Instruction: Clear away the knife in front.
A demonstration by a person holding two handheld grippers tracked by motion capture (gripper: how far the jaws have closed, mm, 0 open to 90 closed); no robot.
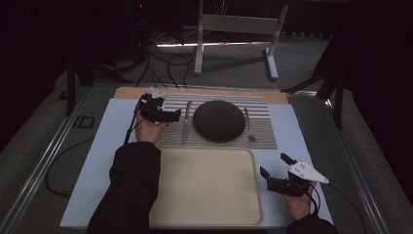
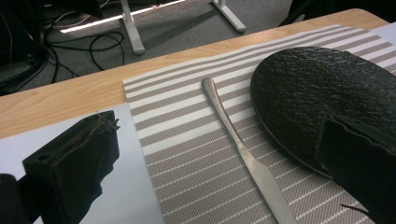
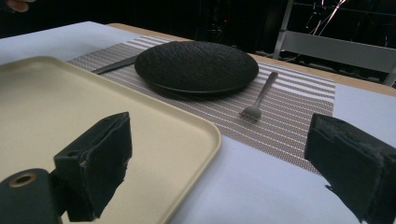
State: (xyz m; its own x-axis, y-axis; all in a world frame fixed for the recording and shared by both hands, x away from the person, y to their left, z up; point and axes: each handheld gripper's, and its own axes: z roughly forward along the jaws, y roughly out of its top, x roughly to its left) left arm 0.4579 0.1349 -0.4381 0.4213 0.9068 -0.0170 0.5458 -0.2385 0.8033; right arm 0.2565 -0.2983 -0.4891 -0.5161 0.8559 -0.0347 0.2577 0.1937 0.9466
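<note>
In the high view, the left gripper (image 1: 171, 116) hovers left of centre beside the knife (image 1: 186, 123), its jaws spread and empty. The right gripper (image 1: 274, 171) waits at lower right, also spread wide with nothing between its jaws. Judging by this, nothing is picked up yet: knife, plate (image 1: 219, 120) and fork (image 1: 249, 126) all lie on the striped mat (image 1: 263, 139), and the beige tray (image 1: 204, 187) is bare.

In the left gripper view, the slim, smooth metal knife (image 2: 243, 151) runs down the middle on the woven mat (image 2: 177, 126), beside the round, rough-textured black plate (image 2: 317, 93).

In the right gripper view, the smooth, round-cornered tray (image 3: 116, 140) fills the left; the fork (image 3: 259, 98) lies at centre.
</note>
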